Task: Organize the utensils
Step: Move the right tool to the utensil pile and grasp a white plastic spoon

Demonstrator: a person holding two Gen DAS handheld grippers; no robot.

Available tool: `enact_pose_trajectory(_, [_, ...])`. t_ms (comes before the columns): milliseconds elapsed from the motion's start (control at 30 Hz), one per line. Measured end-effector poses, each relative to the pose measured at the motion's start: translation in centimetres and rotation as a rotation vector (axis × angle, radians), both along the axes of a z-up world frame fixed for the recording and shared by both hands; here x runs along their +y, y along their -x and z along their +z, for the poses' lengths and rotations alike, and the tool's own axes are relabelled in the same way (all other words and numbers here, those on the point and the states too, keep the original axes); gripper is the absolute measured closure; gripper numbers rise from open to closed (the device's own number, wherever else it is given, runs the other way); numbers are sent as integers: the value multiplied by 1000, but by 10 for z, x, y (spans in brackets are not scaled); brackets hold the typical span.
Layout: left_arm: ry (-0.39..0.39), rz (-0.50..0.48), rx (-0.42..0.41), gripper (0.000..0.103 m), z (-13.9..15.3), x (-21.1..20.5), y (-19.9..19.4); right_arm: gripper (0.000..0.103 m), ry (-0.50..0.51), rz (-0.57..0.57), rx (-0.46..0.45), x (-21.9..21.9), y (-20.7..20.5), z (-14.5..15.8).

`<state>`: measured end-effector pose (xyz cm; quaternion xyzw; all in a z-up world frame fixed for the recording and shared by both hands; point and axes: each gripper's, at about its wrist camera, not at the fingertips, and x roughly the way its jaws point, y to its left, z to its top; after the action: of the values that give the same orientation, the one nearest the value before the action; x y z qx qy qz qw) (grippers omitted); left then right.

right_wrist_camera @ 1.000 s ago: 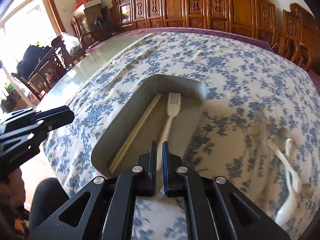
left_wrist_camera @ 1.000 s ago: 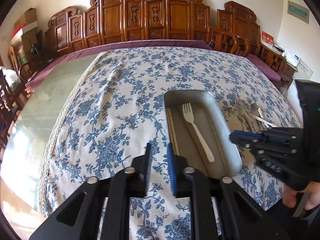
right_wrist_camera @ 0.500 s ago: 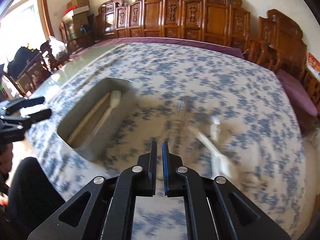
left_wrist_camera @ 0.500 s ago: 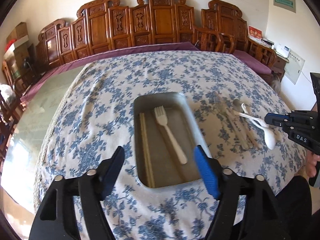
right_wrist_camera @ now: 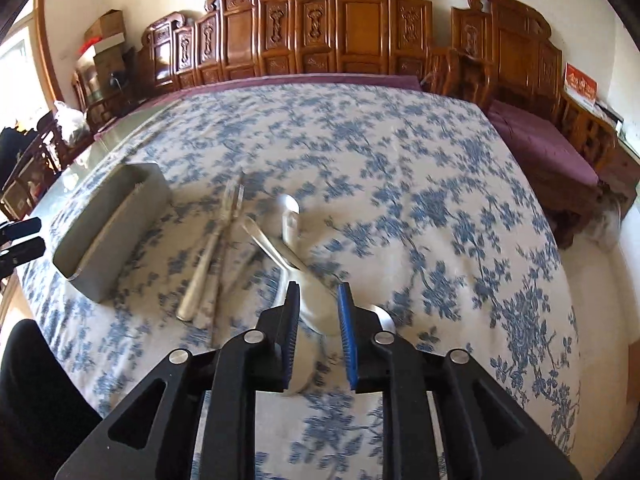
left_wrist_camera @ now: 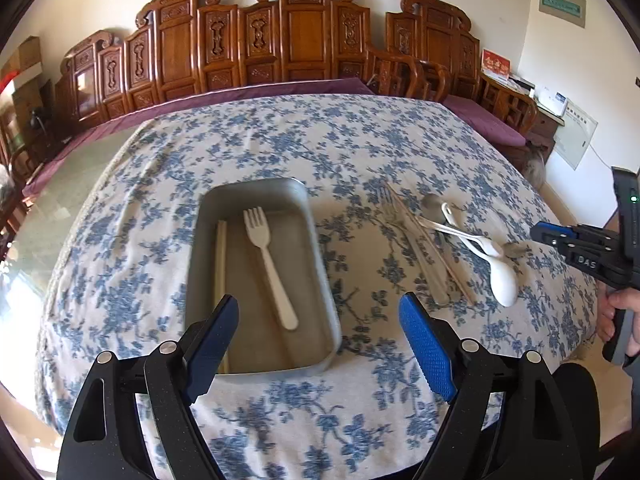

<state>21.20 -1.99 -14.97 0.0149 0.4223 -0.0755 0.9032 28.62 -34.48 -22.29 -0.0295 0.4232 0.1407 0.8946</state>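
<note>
A grey rectangular tray (left_wrist_camera: 208,216) sits on the flowered cloth and holds a white plastic fork (left_wrist_camera: 268,264) and pale chopsticks (left_wrist_camera: 221,256). My left gripper (left_wrist_camera: 320,320) is wide open and empty over the tray's near end. To the right lie a metal fork (left_wrist_camera: 416,244), a metal spoon (left_wrist_camera: 434,204) and white spoons (left_wrist_camera: 502,278). My right gripper (right_wrist_camera: 319,306) is partly open, its jaws on either side of a white spoon's bowl (right_wrist_camera: 316,304), apart from it. The tray (right_wrist_camera: 116,236) and metal fork (right_wrist_camera: 208,256) lie to its left.
The table's front edge runs just below both grippers. Carved wooden chairs (left_wrist_camera: 296,36) line the far side. A bare glass strip of table (left_wrist_camera: 60,184) lies left of the cloth. The right gripper also shows in the left wrist view (left_wrist_camera: 548,236).
My left gripper opened wide and drew back over the tray's near end. My right gripper swung right from the tray to the loose utensils and opened partly around a white spoon.
</note>
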Motion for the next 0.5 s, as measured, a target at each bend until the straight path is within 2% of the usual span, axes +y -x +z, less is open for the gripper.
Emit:
enact_pose_trajectory(100, [10, -6, 6, 24, -4, -10, -1, 75, -16, -9, 11, -6, -7, -6])
enact_pose_trajectory(300, [1, -34, 24, 24, -12, -29, -3, 75, -2, 29, 20, 12, -18, -15])
enact_pose_trajectory(500, [-14, -53, 40, 24, -16, -41, -3, 75, 12, 57, 76, 36, -41, -35])
